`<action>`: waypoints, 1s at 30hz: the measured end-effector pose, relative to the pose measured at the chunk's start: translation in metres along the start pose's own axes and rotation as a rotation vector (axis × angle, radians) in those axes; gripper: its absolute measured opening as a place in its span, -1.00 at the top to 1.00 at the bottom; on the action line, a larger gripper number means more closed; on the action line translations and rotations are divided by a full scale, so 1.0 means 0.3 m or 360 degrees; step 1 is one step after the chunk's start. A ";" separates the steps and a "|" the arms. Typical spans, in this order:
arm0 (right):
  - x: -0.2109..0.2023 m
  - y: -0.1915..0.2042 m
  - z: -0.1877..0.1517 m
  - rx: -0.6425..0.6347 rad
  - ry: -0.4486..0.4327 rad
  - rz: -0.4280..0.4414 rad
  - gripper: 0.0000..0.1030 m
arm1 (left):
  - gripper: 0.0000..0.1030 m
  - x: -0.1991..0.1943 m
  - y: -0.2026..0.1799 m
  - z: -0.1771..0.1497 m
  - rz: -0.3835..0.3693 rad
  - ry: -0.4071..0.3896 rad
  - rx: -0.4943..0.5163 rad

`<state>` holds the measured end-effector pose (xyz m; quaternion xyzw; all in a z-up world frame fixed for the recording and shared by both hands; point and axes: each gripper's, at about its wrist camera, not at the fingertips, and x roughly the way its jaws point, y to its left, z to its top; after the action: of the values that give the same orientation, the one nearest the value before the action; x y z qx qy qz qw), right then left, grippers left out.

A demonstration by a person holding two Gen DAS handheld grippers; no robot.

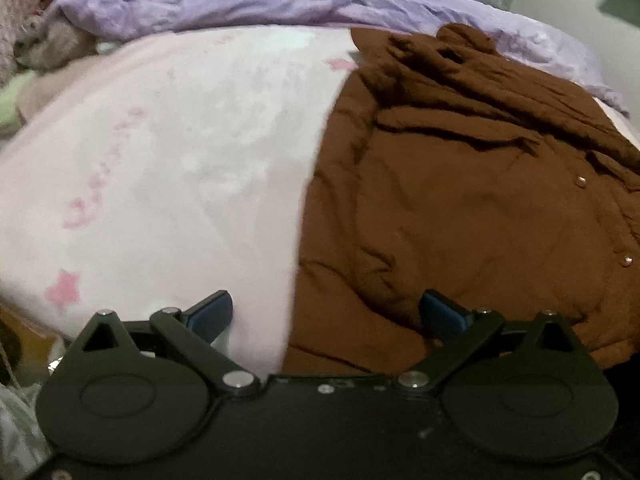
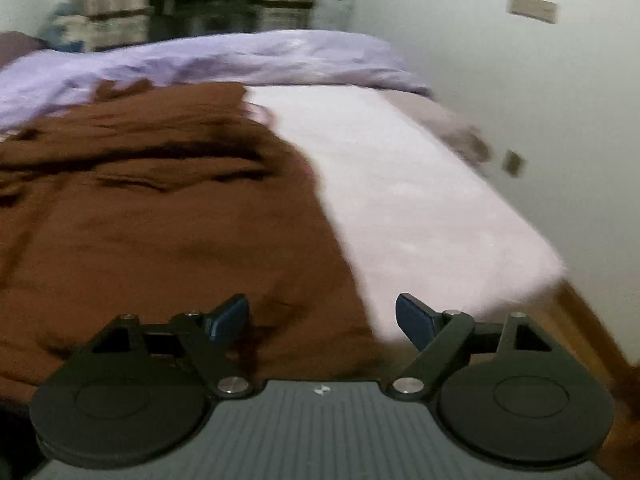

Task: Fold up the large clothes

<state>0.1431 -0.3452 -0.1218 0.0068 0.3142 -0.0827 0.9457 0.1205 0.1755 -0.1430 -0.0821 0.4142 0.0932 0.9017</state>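
Right now, scene: a brown coat [image 1: 460,208] lies spread on a bed with a pale pink sheet [image 1: 180,152]; a rumpled purple quilt [image 1: 240,0] is bunched along the far side.
Coat: creased and partly bunched near its far end, metal snaps [image 1: 627,260] showing along one flap; its near hem sits close to the bed's edge.
Left claw [image 1: 326,316]: wide open, holding nothing, hanging over the line where the coat's side edge meets the sheet.
Right claw [image 2: 322,320]: also wide open and empty, over the coat's other side edge; the picture is blurred.
Step in hand: likely lining up to take hold of the coat for a fold; nothing is gripped yet.
Risk, sheet: closing on the coat's edge could pinch the pink sheet as well, dragging the bedding along.
Risk, thickness: the padded cloth may slip from the pads if only a thin bite is taken.
Risk, wrinkles: folding over the bunched part would trap creases and leave a lopsided fold.
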 end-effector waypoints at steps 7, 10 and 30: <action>0.072 -0.032 -0.022 0.0134 0.0142 0.0140 -0.92 | -1.00 0.029 -0.049 0.004 -0.0047 -0.0013 0.0098; 0.070 -0.063 -0.027 0.0147 0.0161 0.0204 -0.91 | -1.00 0.022 -0.033 -0.002 -0.0079 -0.0027 0.0103; 0.044 -0.064 -0.006 0.0304 0.0109 0.0448 0.75 | 0.77 -0.024 -0.053 0.031 -0.0259 -0.0039 0.0033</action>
<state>0.1494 -0.3662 -0.1301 0.1433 0.3329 0.0214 0.9318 0.1264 0.1615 -0.1303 -0.1051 0.3959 0.0163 0.9121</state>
